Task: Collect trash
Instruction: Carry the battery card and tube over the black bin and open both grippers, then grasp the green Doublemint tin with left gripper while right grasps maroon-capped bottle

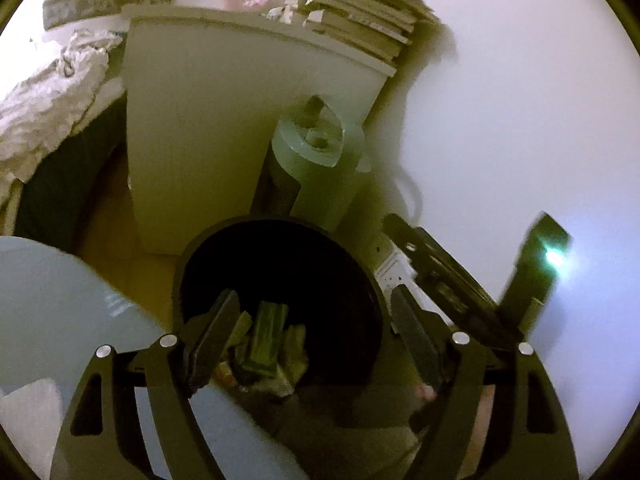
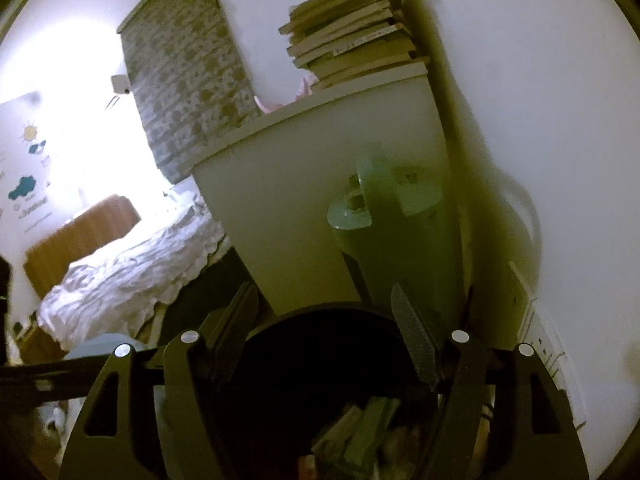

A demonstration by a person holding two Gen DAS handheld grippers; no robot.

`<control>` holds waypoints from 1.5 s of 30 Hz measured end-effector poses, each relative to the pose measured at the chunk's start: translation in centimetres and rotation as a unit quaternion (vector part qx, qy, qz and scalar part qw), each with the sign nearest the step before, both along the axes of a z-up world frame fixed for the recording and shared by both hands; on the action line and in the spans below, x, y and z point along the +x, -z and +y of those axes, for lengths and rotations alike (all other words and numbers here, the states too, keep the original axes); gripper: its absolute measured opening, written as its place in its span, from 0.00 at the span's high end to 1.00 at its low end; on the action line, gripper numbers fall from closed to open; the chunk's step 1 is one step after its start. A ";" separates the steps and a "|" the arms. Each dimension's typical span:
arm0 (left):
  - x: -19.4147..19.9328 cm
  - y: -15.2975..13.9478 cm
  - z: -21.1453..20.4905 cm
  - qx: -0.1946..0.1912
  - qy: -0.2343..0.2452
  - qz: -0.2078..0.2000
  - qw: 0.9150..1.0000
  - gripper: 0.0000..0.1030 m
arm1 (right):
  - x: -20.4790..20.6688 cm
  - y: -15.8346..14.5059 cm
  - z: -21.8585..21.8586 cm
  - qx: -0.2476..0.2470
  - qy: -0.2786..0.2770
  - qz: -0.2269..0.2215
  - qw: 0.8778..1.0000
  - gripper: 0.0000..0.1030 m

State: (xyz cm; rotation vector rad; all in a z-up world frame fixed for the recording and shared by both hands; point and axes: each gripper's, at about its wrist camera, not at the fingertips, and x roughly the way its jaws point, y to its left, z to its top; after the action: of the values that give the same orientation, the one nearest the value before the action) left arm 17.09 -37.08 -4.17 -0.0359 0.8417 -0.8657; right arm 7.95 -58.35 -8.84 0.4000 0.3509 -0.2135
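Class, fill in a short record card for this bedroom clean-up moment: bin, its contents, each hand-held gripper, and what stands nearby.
bin: black round trash bin, on the floor beside the white cabinet
contents: crumpled wrappers and a green packet lying inside
left hand-held gripper: open, empty, over the bin mouth
right hand-held gripper: open, empty, over the bin rim
nearby: rolled green mat upright behind the bin; stack of books on the cabinet; bed to the left
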 end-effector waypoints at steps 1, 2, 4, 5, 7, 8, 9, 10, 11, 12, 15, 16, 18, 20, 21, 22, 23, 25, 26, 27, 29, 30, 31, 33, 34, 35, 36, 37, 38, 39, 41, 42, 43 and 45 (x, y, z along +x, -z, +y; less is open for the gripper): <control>-0.9 -0.6 0.9 0.003 0.001 -0.008 1.000 0.24 | 0.0 0.0 0.2 -0.001 -0.003 0.001 1.000 0.32; -1.6 -1.0 1.7 0.006 0.001 -0.013 1.000 0.24 | 0.1 0.0 0.4 -0.003 -0.007 0.002 1.000 0.32; -3.2 -1.6 4.2 0.016 -0.006 -0.021 1.000 0.24 | 0.2 0.2 1.1 -0.009 -0.020 0.008 1.000 0.32; -3.8 -1.8 5.4 0.019 -0.012 -0.024 0.999 0.24 | 0.3 0.3 1.5 -0.012 -0.029 0.012 0.999 0.32; -5.1 -2.1 8.9 0.034 -0.029 -0.033 0.998 0.24 | 0.3 0.3 2.5 -0.020 -0.047 0.017 0.999 0.32; -5.7 -2.1 10.7 0.045 -0.041 -0.037 0.997 0.24 | 0.2 0.3 3.1 -0.024 -0.058 0.018 0.998 0.32; -6.2 -2.0 12.6 0.056 -0.055 -0.040 0.996 0.24 | 0.0 0.2 3.9 -0.028 -0.070 0.018 0.997 0.32; -6.8 -1.7 15.3 0.070 -0.074 -0.043 0.994 0.24 | -0.1 0.1 5.0 -0.032 -0.090 0.019 0.995 0.32; -7.0 -1.3 17.1 0.082 -0.086 -0.043 0.992 0.24 | -0.2 0.0 6.0 -0.032 -0.109 0.019 0.993 0.32; -7.2 -1.0 18.8 0.097 -0.100 -0.043 0.989 0.24 | -0.3 -0.1 6.8 -0.030 -0.125 0.017 0.992 0.32; -7.7 1.1 23.9 0.144 -0.136 -0.037 0.979 0.26 | -0.3 -0.7 10.6 -0.009 -0.200 0.016 0.980 0.32; -7.7 1.9 25.2 0.156 -0.142 -0.030 0.977 0.26 | 0.0 -1.1 12.8 -0.003 -0.238 0.022 0.971 0.32; -7.7 3.2 26.7 0.174 -0.144 -0.024 0.974 0.29 | 0.5 -1.7 16.0 0.003 -0.289 0.032 0.957 0.32; -7.4 4.3 27.3 0.179 -0.140 -0.018 0.974 0.31 | 1.7 -2.8 21.1 -0.014 -0.347 0.060 0.936 0.32; -7.2 4.7 27.5 0.177 -0.138 -0.015 0.974 0.31 | 2.3 -3.3 23.6 -0.028 -0.374 0.078 0.924 0.32; -6.7 5.2 27.5 0.178 -0.137 -0.014 0.974 0.32 | 3.1 -3.6 25.8 -0.037 -0.398 0.097 0.911 0.32; -6.5 5.5 27.2 0.180 -0.137 -0.016 0.974 0.32 | 3.8 -3.9 27.4 -0.046 -0.412 0.109 0.904 0.32; -6.0 6.5 27.7 0.184 -0.132 -0.014 0.974 0.38 | 5.4 -4.4 31.2 -0.068 -0.440 0.138 0.885 0.32; -5.7 6.9 27.7 0.185 -0.129 -0.010 0.974 0.43 | 6.1 -4.6 32.7 -0.076 -0.450 0.148 0.878 0.32; -5.4 7.3 27.7 0.186 -0.127 -0.007 0.974 0.44 | 7.0 -4.6 34.3 -0.085 -0.458 0.161 0.870 0.32; -5.4 7.5 27.6 0.193 -0.129 -0.031 0.972 0.49 | 8.9 -4.1 37.5 -0.113 -0.469 0.193 0.855 0.32; -5.4 7.5 27.5 0.197 -0.128 -0.037 0.971 0.50 | 9.5 -3.6 38.8 -0.121 -0.472 0.205 0.849 0.33; -5.5 7.6 27.6 0.196 -0.130 -0.043 0.971 0.59 | 10.3 -3.2 40.1 -0.128 -0.474 0.219 0.843 0.33; -5.7 7.6 28.0 0.195 -0.133 -0.048 0.971 0.71 | 11.8 -2.1 41.9 -0.139 -0.474 0.242 0.835 0.36; -5.7 7.6 28.5 0.187 -0.133 -0.044 0.972 0.71 | 12.7 -1.3 43.2 -0.147 -0.474 0.256 0.830 0.40; -5.8 7.5 28.9 0.184 -0.135 -0.041 0.973 0.71 | 13.3 -0.6 43.8 -0.153 -0.473 0.265 0.826 0.42; -5.9 7.5 29.1 0.185 -0.136 -0.040 0.972 0.71 | 13.4 0.1 44.4 -0.158 -0.472 0.270 0.824 0.45; -6.1 7.4 29.6 0.186 -0.138 -0.038 0.972 0.71 | 13.8 0.7 45.1 -0.167 -0.468 0.278 0.822 0.48; -6.2 7.2 30.2 0.181 -0.142 -0.033 0.973 0.71 | 13.9 1.5 45.3 -0.176 -0.465 0.284 0.820 0.50; -6.4 7.0 30.5 0.174 -0.145 -0.031 0.973 0.71 | 13.9 1.8 45.9 -0.192 -0.461 0.283 0.819 0.54; -6.6 6.4 31.5 0.155 -0.152 -0.027 0.976 0.71 | 13.9 2.2 46.0 -0.207 -0.455 0.275 0.821 0.64; -6.7 6.1 32.1 0.146 -0.156 -0.025 0.977 0.71 | 13.9 2.2 46.0 -0.204 -0.455 0.275 0.822 0.69; -6.9 5.7 32.5 0.140 -0.161 -0.025 0.977 0.71 | 14.0 2.3 45.8 -0.197 -0.455 0.274 0.824 0.70; -7.2 5.0 32.8 0.131 -0.168 -0.029 0.977 0.71 | 13.8 2.2 44.5 -0.182 -0.454 0.265 0.831 0.71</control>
State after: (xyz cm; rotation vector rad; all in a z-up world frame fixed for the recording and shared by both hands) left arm 9.92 -4.24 -9.14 0.0760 0.8584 -0.4320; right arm 21.79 -13.82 -11.01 -0.2480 0.9916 0.5588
